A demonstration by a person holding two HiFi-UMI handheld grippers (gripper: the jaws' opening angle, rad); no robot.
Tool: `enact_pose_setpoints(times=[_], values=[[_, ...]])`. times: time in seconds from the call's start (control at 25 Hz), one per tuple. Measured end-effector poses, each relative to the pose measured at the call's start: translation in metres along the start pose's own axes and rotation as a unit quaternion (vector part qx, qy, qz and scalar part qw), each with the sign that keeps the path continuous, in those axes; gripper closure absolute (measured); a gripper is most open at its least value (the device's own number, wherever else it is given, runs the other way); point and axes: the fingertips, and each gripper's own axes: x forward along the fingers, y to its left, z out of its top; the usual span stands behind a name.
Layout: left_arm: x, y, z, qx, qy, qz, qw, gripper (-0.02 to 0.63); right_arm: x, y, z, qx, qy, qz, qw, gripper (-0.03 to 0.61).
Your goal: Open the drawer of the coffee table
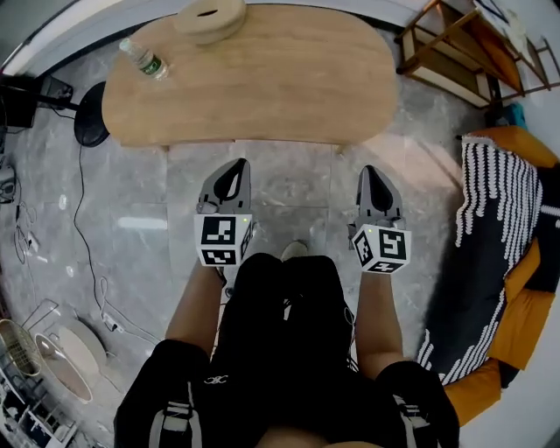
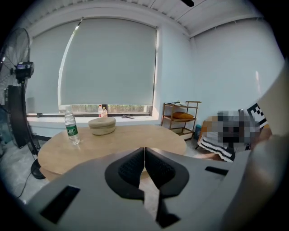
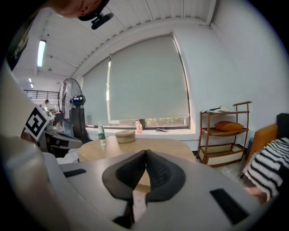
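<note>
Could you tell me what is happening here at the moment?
A person holds the left claw and the right claw, both shut and empty, short of the wooden coffee table. A water bottle and a round beige container stand on it. The table is untouched, and no drawer shows in these views.
</note>
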Motion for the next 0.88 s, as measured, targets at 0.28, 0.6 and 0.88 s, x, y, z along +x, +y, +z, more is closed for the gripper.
enact_pose_setpoints(times=[0.28,0.6,0.88], values=[[0.05,0.01,-0.102,0.014,-0.079,0.005,0.9968,0.592,0.036,-0.012,-0.103,-0.018,-0.085,-0.009,0.996,0.561],[0.04,0.001,-0.157,0.013,-0.066,-0.012,0.9977,0.592,0.023,-0.006,-0.119,-0.003,-0.099,0.005,0.995,0.561],[0.052,0.003,-0.199,-0.105,-0.074,-0.098,0.9869,0.585,0.012,-0.041,-0.144,0.0,-0.077,0.003,0.997,0.56]])
